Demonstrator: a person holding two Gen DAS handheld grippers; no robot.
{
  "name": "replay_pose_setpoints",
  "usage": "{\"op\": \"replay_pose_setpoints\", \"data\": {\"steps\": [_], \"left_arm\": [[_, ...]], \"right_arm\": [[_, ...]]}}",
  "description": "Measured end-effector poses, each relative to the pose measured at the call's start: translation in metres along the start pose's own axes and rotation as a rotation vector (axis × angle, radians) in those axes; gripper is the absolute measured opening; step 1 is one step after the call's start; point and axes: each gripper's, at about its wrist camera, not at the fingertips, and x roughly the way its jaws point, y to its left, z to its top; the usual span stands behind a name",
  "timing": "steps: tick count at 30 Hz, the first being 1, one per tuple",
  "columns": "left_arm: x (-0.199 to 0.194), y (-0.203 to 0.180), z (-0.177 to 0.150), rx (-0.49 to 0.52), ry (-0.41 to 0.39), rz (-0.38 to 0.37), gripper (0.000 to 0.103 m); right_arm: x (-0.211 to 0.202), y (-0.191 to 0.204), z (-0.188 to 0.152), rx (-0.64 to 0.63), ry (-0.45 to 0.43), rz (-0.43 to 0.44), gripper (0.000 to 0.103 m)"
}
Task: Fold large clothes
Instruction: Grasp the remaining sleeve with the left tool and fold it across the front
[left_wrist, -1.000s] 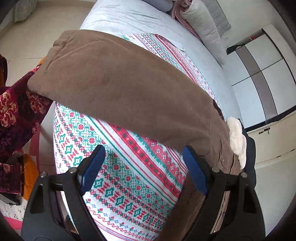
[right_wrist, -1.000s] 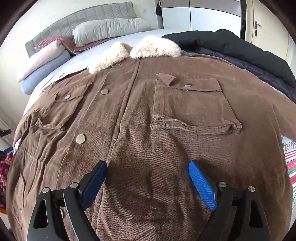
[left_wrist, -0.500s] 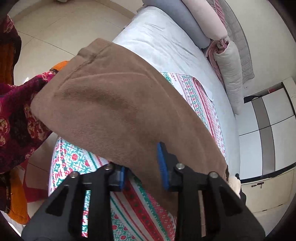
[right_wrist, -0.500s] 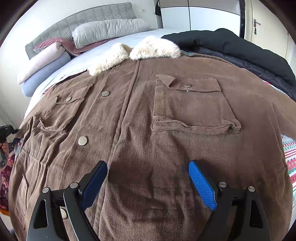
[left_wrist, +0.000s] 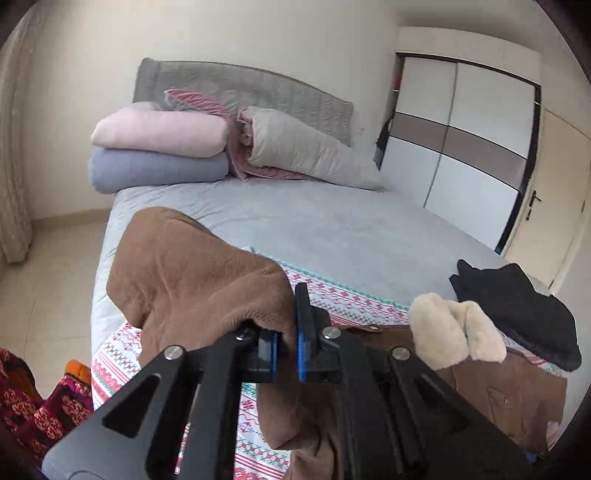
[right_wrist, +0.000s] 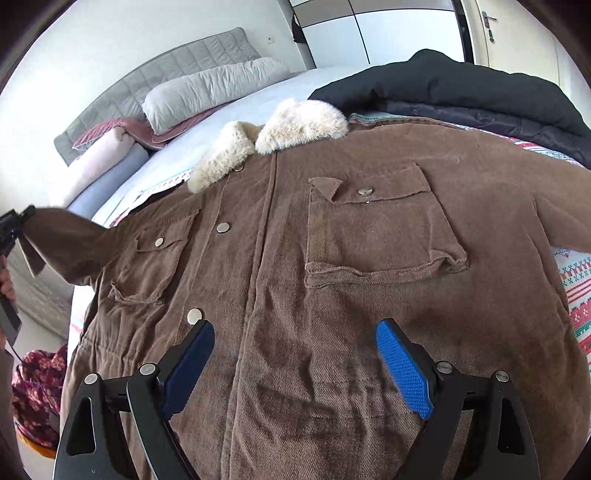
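Bedding in grey covers the bed (left_wrist: 332, 229), with 2 rolled blankets (left_wrist: 159, 151) stacked at its head, far ahead of the left tongs (left_wrist: 286, 332). These are pressed together on the brown coat's sleeve (left_wrist: 192, 273), lifted clear of the patterned sheet (left_wrist: 343, 299). Beneath the right tongs (right_wrist: 295, 365), spread wide, the brown coat (right_wrist: 332, 295) lies flat, buttoned, fur collar (right_wrist: 273, 136) farthest away.

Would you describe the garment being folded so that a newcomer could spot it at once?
On the bed, over a patterned blanket, lies a brown coat. Unlike the black jacket beside it, it has a cream fleece collar and snap buttons.
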Motion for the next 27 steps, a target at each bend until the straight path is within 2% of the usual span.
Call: {"op": "replay_pose_setpoints", "data": {"steps": [3, 5, 6, 7, 8, 11, 13, 15, 17, 19, 21, 22, 24, 26, 27], "left_arm": [[-0.004, -0.067, -0.013, 0.176, 0.047, -0.192, 0.010], [0.003, -0.108, -0.039, 0.285, 0.179, -0.344, 0.022], [0.010, -0.126, -0.056, 0.326, 0.268, -0.413, 0.034], [0.015, -0.139, -0.074, 0.351, 0.343, -0.452, 0.041], [0.014, -0.151, -0.093, 0.369, 0.403, -0.468, 0.042], [0.006, -0.160, -0.134, 0.375, 0.486, -0.489, 0.042], [-0.008, -0.149, -0.146, 0.356, 0.496, -0.516, 0.050], [-0.023, -0.130, -0.151, 0.350, 0.466, -0.513, 0.060], [-0.033, -0.108, -0.145, 0.340, 0.407, -0.474, 0.064], [-0.022, -0.081, -0.132, 0.265, 0.368, -0.434, 0.068], [0.001, -0.048, -0.123, 0.133, 0.368, -0.366, 0.068], [0.012, -0.036, -0.120, 0.070, 0.378, -0.343, 0.067], [0.029, -0.015, -0.119, -0.051, 0.376, -0.356, 0.066], [0.041, -0.004, -0.127, -0.125, 0.380, -0.401, 0.054], [0.048, -0.005, -0.132, -0.139, 0.399, -0.412, 0.040]], "right_arm": [[0.001, 0.005, -0.002, -0.019, 0.006, 0.005, 0.091], [0.001, 0.008, -0.002, -0.041, 0.005, -0.009, 0.091], [0.000, 0.008, -0.003, -0.051, 0.005, -0.017, 0.091], [-0.001, 0.008, -0.003, -0.059, 0.005, -0.023, 0.091], [-0.001, 0.007, -0.003, -0.062, 0.006, -0.026, 0.091], [-0.004, 0.001, -0.001, -0.038, 0.003, -0.021, 0.091], [-0.004, -0.004, -0.001, -0.013, 0.012, -0.016, 0.091], [-0.002, -0.004, -0.004, -0.012, 0.036, -0.012, 0.091], [-0.001, 0.002, -0.006, -0.031, 0.069, -0.010, 0.091], [0.000, 0.011, -0.005, -0.040, 0.085, 0.012, 0.091], [0.006, 0.023, 0.004, -0.032, 0.112, 0.051, 0.091], [0.012, 0.030, 0.011, -0.036, 0.141, 0.065, 0.091], [0.022, 0.044, 0.028, -0.060, 0.170, 0.065, 0.091], [0.032, 0.058, 0.046, -0.110, 0.141, 0.029, 0.091], [0.038, 0.063, 0.056, -0.130, 0.117, 0.010, 0.091]]}}
